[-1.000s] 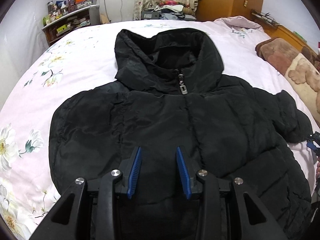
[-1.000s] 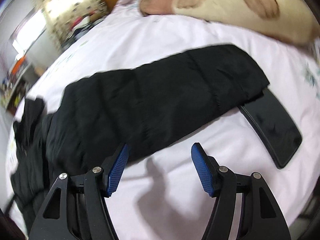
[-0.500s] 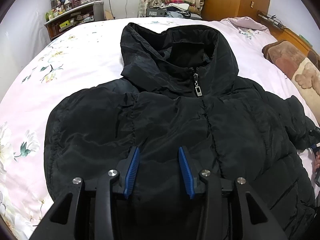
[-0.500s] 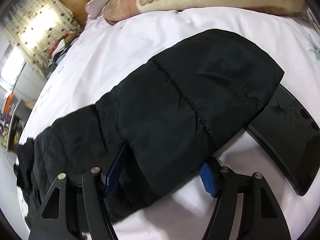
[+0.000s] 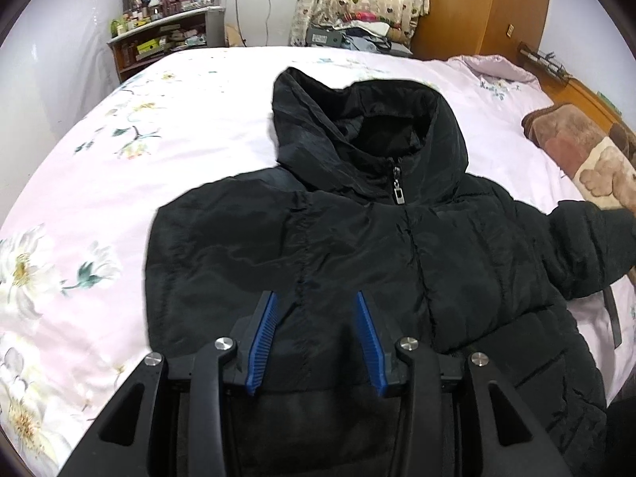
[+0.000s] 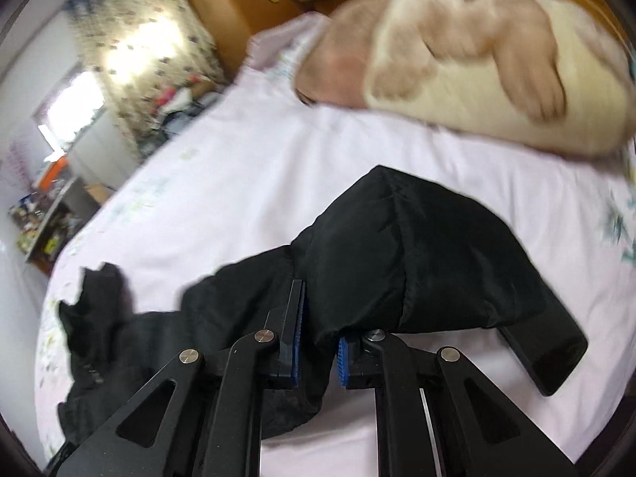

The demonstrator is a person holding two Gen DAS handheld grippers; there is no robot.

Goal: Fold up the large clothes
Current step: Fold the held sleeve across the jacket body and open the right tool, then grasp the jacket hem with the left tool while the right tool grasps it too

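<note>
A black hooded puffer jacket (image 5: 357,246) lies front up on the pink floral bed (image 5: 159,147), hood away from me, zipped. My left gripper (image 5: 316,334) is open and hovers over the jacket's lower chest, with nothing between its blue pads. In the right wrist view, my right gripper (image 6: 320,342) is shut on the jacket's right sleeve (image 6: 417,254) and holds it bunched and raised off the sheet. The lifted sleeve also shows at the right of the left wrist view (image 5: 588,246).
A black phone (image 6: 552,353) lies on the sheet under the sleeve's cuff. A brown and cream plush blanket (image 6: 477,67) sits at the bed's head side. A cluttered shelf (image 5: 159,39), curtains and a wooden wardrobe (image 5: 477,4) stand beyond the bed.
My right gripper moved onto the sleeve, closed on it and lifted it. My left gripper drew back slightly over the jacket and stayed open.
</note>
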